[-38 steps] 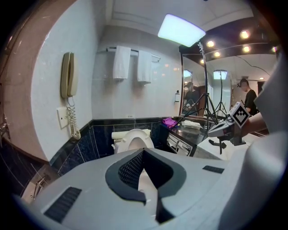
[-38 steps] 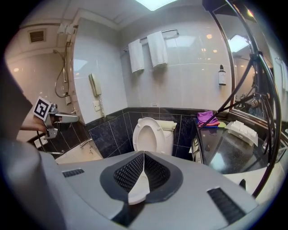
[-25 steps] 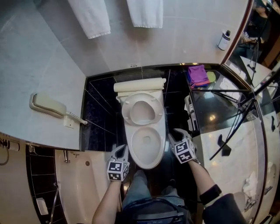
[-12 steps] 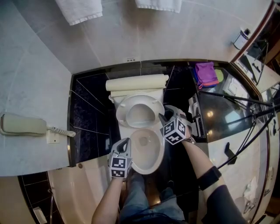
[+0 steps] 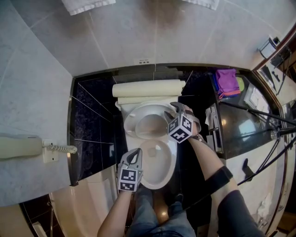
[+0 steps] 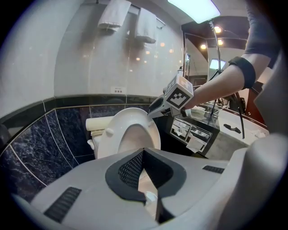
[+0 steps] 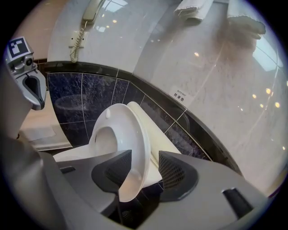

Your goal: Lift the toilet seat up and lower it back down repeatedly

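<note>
Right gripper view: the toilet seat (image 7: 130,134) is seen raised and close to upright, in front of the cream lid (image 7: 155,132); its rim is caught between the jaws of the right gripper (image 7: 144,158), which are spread wide, with a gap left on the far side, so the rim is straddled rather than clamped; the left gripper (image 6: 143,155) is held low over the front of the bowl (image 5: 174,155), its fingers brought together on nothing; the bowl's inside is shown pale, and whether water lies in it cannot be made out; further out, a wall phone (image 5: 21,147) is cut off at the left edge and towels (image 5: 88,4) at the top.
</note>
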Demonstrator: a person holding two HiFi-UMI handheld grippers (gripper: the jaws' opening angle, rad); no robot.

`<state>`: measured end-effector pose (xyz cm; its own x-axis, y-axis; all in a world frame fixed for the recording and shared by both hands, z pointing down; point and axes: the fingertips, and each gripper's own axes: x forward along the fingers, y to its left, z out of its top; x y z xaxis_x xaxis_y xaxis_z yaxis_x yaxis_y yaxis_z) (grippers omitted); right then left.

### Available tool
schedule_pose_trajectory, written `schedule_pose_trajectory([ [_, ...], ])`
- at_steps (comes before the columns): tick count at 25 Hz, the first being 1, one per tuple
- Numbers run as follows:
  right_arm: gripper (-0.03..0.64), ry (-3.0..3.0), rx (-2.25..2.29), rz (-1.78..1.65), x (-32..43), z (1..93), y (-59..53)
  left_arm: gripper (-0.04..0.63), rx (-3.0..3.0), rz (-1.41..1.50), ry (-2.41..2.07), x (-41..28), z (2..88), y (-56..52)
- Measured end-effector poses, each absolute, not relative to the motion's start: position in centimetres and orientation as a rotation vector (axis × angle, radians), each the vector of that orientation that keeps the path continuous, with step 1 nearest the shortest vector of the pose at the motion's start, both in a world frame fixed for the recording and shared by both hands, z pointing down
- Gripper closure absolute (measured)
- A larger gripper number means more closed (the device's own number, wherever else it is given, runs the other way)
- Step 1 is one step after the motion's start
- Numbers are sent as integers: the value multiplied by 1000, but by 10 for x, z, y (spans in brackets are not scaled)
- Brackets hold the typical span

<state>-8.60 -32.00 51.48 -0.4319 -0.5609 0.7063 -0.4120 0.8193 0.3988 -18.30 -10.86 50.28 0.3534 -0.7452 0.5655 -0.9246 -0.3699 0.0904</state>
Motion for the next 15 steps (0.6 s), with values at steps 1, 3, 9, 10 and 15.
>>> schedule_pose_trajectory([
  [1, 430, -2078, 711, -222, -89, 517, -323, 595, 2226, 619, -1458, -183, 505, -108],
  [3, 439, -2067, 699, -240, -94, 524, -328, 595, 2220, 621, -1450, -185, 511, -106],
  [9, 517, -2036, 714, -289, -97, 532, -334, 595, 2176, 611, -1461, -201, 525, -101],
  [10, 517, -2030, 716, -303, -97, 532, -334, 595, 2168, 611, -1465, -204, 527, -100],
  [15, 515, -1987, 728, -337, -97, 532, -330, 595, 2125, 604, -1479, -211, 534, -92],
])
